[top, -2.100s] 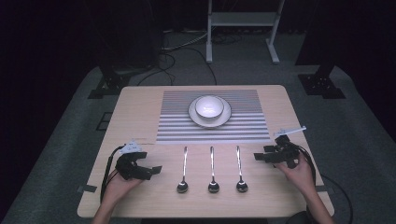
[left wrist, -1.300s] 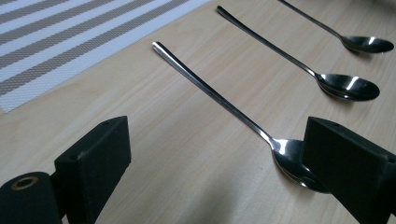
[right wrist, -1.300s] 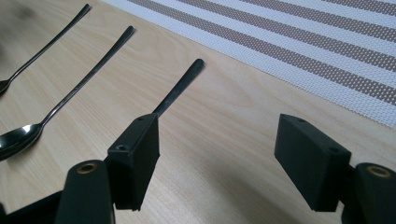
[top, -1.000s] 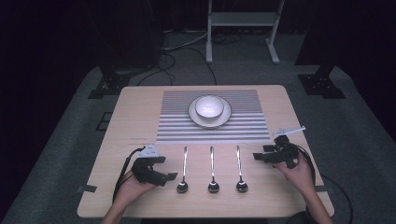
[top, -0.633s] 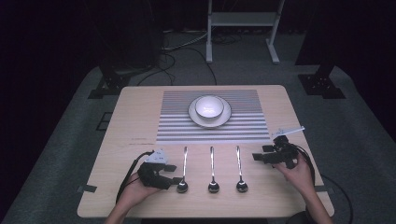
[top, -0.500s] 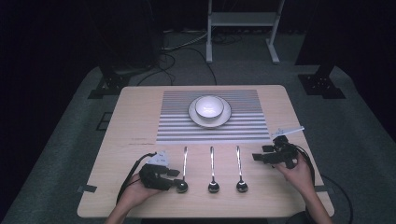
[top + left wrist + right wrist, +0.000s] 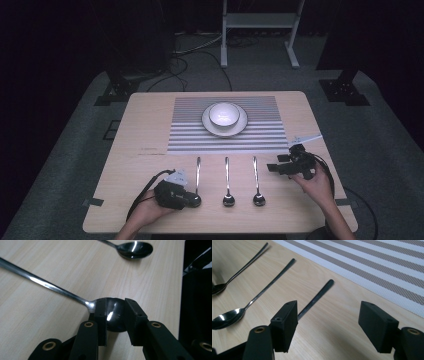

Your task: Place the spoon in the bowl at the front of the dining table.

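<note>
Steel, polished, long-handled: the leftmost spoon (image 7: 75, 296) of three lies flat on the pale wooden table (image 7: 135, 135), near its front edge. Left gripper (image 7: 115, 312) has just been closing and now clamps the spoon's bowl between its black jaws. Right gripper (image 7: 333, 326) stands spread wide apart beside the rightmost spoon's handle (image 7: 315, 298), gripping nothing.

1. Bare worktop (image 7: 135, 130) left of the striped mat (image 7: 270, 137), open for a pass.
2. Narrow lanes between the three spoons below the mat: left spoon (image 7: 197, 172), middle spoon (image 7: 227, 177), right spoon (image 7: 256, 177).
3. Left gripper (image 7: 192, 201) blocking the left spoon's bowl end, jaws clamped on it.
4. Right gripper (image 7: 272, 168) just right of the right spoon, jaws spread.
5. Bowl (image 7: 224, 114) on its plate (image 7: 242, 126) occupying the mat's middle.
</note>
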`<state>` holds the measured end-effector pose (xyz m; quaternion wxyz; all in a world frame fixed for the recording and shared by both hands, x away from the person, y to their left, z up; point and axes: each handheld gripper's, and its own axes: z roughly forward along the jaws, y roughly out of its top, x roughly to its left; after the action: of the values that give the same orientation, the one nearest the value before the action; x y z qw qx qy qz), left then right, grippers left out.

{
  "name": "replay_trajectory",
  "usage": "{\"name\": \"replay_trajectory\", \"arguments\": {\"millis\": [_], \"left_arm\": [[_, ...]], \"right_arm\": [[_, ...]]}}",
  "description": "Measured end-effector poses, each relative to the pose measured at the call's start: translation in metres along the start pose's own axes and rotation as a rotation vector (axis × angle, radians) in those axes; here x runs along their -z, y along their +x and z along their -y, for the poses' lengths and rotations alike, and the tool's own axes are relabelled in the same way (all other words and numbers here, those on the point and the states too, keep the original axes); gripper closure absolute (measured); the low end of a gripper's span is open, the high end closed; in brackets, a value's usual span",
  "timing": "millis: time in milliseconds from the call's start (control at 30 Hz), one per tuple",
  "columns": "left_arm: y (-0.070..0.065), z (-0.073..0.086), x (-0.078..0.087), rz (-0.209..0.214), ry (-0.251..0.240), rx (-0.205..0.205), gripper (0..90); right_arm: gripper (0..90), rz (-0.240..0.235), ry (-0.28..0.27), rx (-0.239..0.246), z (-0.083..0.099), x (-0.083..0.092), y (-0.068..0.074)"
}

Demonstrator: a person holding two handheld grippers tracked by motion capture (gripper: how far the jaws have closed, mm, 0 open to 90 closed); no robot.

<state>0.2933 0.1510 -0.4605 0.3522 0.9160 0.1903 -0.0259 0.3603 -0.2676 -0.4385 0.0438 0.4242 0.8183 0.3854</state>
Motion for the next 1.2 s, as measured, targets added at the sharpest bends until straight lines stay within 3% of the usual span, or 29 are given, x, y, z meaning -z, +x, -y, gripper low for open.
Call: {"name": "replay_trajectory", "arguments": {"millis": [133,267,333,467,700,933,1200], "left_arm": [[-0.002,-0.001,-0.004,-0.015,0.021,-0.017,72.4],[-0.003,-0.001,-0.004,-0.030,0.021,-0.042,72.2],[-0.004,-0.001,-0.004,-0.032,0.023,-0.046,72.2],[-0.003,-0.001,-0.004,-0.028,0.026,-0.060,72.2],[-0.003,-0.003,-0.005,-0.032,0.033,-0.079,72.2],[0.001,-0.003,-0.005,-0.017,0.024,-0.081,72.2],[0.001,-0.004,-0.005,-0.026,0.034,-0.098,72.2]], "right_arm": [[30.3,-0.027,0.012,0.014,-0.009,-0.002,0.007],[29.7,-0.093,0.061,0.029,-0.026,-0.009,0.020],[29.8,-0.102,0.077,0.040,-0.030,-0.011,0.023],[29.1,-0.147,0.135,0.071,-0.051,-0.024,0.039],[28.8,-0.208,0.169,0.100,-0.079,-0.045,0.060],[28.8,-0.226,0.206,0.143,-0.101,-0.065,0.080],[28.8,-0.235,0.248,0.164,-0.117,-0.086,0.093]]}}
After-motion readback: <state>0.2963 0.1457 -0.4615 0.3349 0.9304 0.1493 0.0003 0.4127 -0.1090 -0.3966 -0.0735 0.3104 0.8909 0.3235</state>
